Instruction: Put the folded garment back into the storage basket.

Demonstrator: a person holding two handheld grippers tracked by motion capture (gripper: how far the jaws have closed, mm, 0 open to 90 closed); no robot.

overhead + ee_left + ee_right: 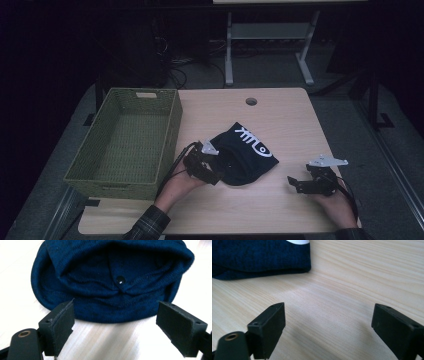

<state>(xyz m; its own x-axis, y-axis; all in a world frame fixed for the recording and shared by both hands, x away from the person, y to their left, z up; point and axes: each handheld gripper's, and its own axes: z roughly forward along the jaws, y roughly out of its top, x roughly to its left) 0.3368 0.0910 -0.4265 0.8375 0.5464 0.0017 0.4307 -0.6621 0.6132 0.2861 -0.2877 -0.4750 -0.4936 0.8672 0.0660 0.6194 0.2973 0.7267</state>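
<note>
A dark navy knit hat [243,154] with a white printed logo lies near the middle of the wooden table [280,115]. My left gripper [214,176] sits at the hat's left edge, open. In the left gripper view the hat [112,280] lies just beyond the spread jaws, its rim facing me with a small black stud [120,279] on it, and nothing sits between the pads [62,322]. My right gripper [295,184] rests open on the bare table to the right of the hat. The right gripper view has the hat's edge [259,257] at upper left.
A green woven basket [165,145], empty, stands at the table's left side, close to my left hand. A round cable hole [251,101] is near the far edge. Metal table legs [229,50] and cables lie on the dark floor beyond.
</note>
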